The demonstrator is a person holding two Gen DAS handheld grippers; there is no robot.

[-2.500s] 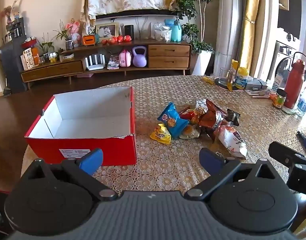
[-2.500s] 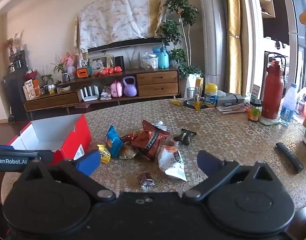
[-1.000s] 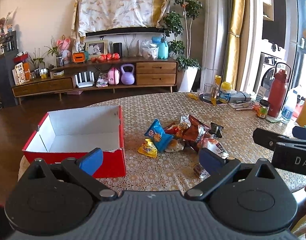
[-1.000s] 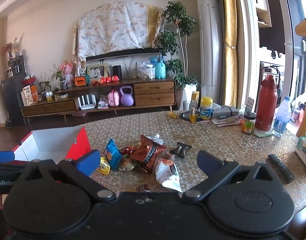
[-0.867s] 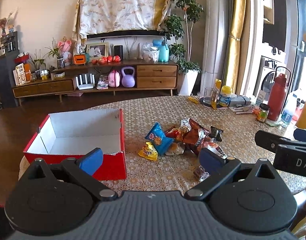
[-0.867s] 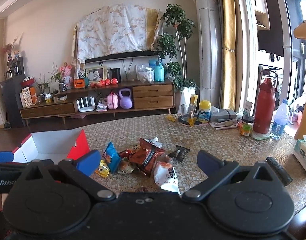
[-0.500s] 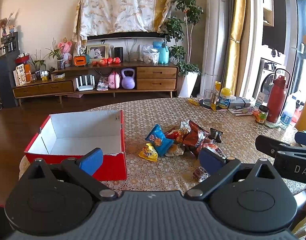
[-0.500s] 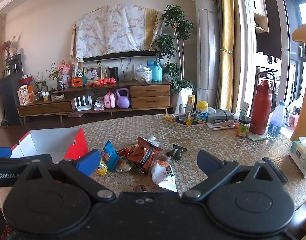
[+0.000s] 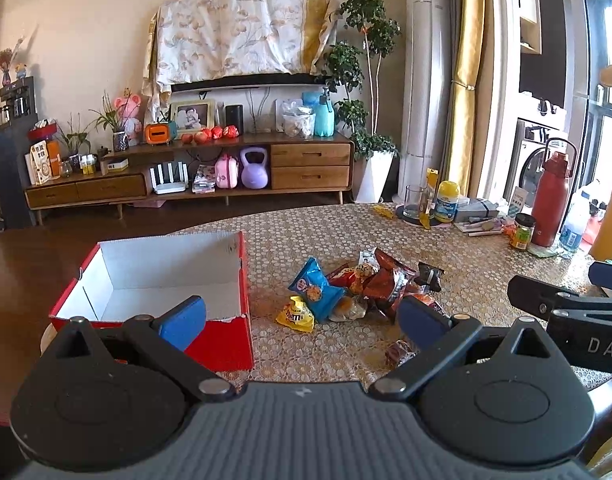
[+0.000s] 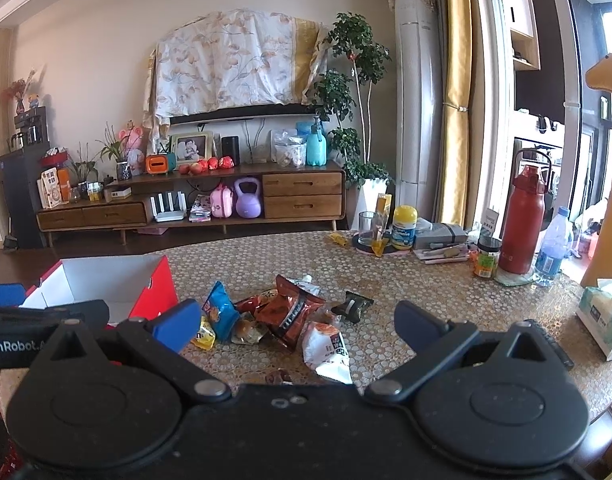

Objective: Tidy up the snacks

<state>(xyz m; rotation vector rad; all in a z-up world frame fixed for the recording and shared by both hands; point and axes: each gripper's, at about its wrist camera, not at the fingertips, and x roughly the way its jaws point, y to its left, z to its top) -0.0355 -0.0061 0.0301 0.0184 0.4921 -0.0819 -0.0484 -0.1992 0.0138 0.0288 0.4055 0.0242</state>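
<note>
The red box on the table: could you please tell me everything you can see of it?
The red box looks like cardboard: red outside, plain white inside, with no lid in view. It stands upright and open-topped near the table's edge, left of the snack pile and apart from it. As far as the inside shows, nothing lies in it. Its front rim looks slightly torn. A white label shows partly on its end wall in the right wrist view.

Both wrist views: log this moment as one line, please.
left claw: open, empty | right claw: open, empty | snack pile: on table | red box: empty
</note>
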